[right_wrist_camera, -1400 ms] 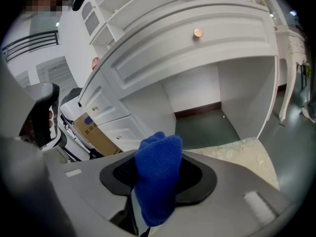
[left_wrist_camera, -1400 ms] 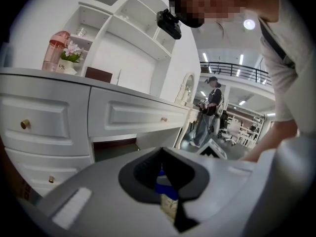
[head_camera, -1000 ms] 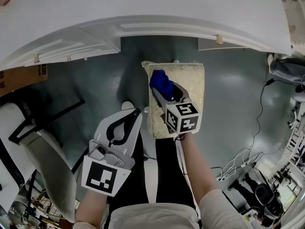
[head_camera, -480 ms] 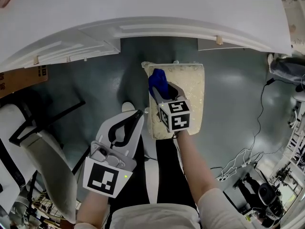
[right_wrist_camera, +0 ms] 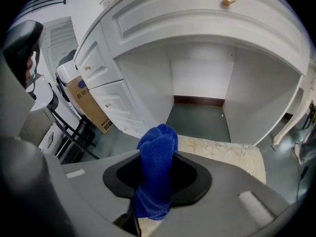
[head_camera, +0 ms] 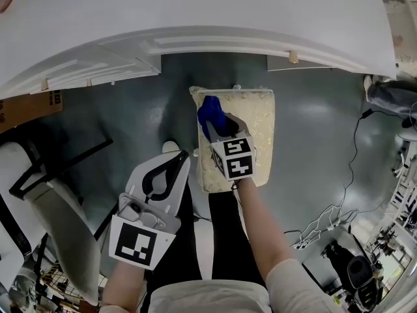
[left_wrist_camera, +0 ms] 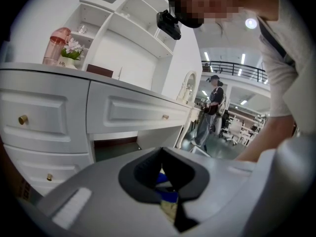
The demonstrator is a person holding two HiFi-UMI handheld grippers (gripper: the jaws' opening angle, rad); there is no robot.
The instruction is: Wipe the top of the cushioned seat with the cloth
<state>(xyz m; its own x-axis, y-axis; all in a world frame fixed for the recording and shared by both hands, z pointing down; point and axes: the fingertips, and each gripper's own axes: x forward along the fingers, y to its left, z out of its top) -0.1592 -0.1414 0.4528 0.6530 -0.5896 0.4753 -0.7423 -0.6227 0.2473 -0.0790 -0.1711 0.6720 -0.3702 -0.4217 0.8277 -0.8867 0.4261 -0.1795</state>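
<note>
Right gripper (head_camera: 219, 130): over the far left part of the cushioned seat (head_camera: 257, 119), pointing steeply down. Its jaws have just been closing and now pinch the blue cloth (head_camera: 210, 111) between them. In the right gripper view the cloth (right_wrist_camera: 157, 167) stands up in a bunched fold above the jaws. Its lower end drops behind the gripper body, so I cannot tell whether it touches the seat (right_wrist_camera: 232, 152).

Seat: cream, mottled top, standing on the grey-green floor (head_camera: 313, 129) just in front of the kneehole of the white dresser (head_camera: 228, 41). In the head view its near edge is covered by the right gripper's marker cube (head_camera: 233, 157) and by the forearm. No legs or base show. In the right gripper view its left part is hidden behind the jaws.

Left gripper (head_camera: 174, 162): held to the left of the seat and nearer the person, apart from it. Jaw tips are pressed together with nothing gripped. In the left gripper view a scrap of blue and cream shows through the gap behind the tips, which is the cloth and seat beyond.

Edges: a cardboard box (head_camera: 29, 106) is cut off at far left, its print too small to read. Cables (head_camera: 355, 168) trail on the floor at right. The clutter at bottom right is too distorted to identify.
</note>
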